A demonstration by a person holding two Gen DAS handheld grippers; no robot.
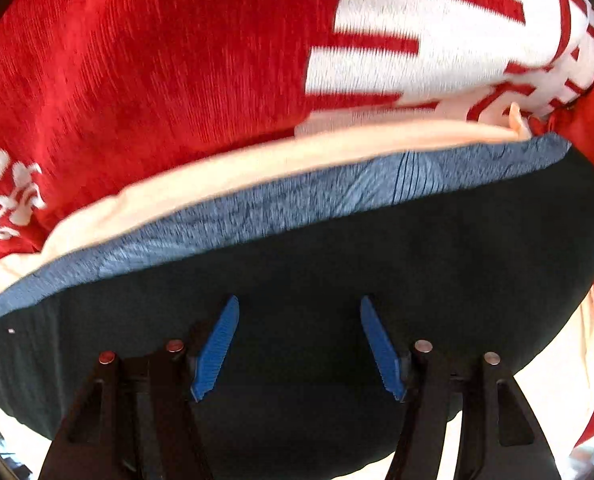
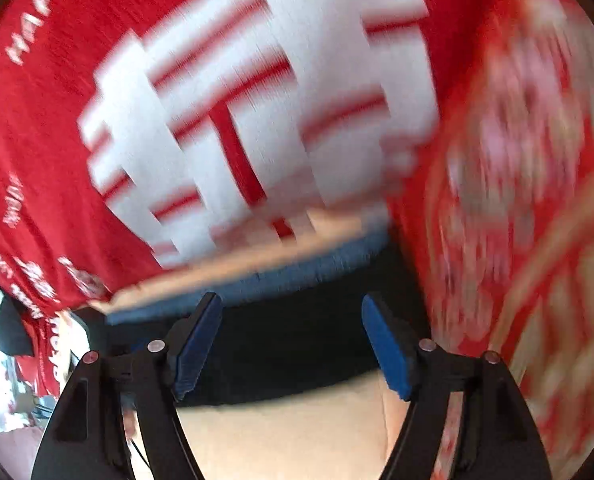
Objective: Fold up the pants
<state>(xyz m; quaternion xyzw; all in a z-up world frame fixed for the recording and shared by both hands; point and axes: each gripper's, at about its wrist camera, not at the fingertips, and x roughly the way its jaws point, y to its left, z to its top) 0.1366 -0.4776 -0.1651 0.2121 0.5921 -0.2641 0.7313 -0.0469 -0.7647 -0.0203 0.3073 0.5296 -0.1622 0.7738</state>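
Note:
The pants (image 1: 317, 264) are dark, almost black, with a blue-grey heathered waistband (image 1: 281, 204) along their far edge. They lie folded flat and fill the lower half of the left wrist view. My left gripper (image 1: 299, 312) is open just above the dark cloth, its blue pads (image 1: 217, 344) spread wide with nothing between them. In the blurred right wrist view the same pants (image 2: 297, 344) lie under my right gripper (image 2: 291, 312), which is open and empty, with the waistband (image 2: 281, 276) just beyond its fingertips.
A cream cloth (image 1: 225, 176) lies under the pants and shows beyond the waistband. A red fabric with large white characters (image 1: 137, 72) covers the surface behind. In the right wrist view a red and cream patterned cloth (image 2: 529, 200) stands at the right.

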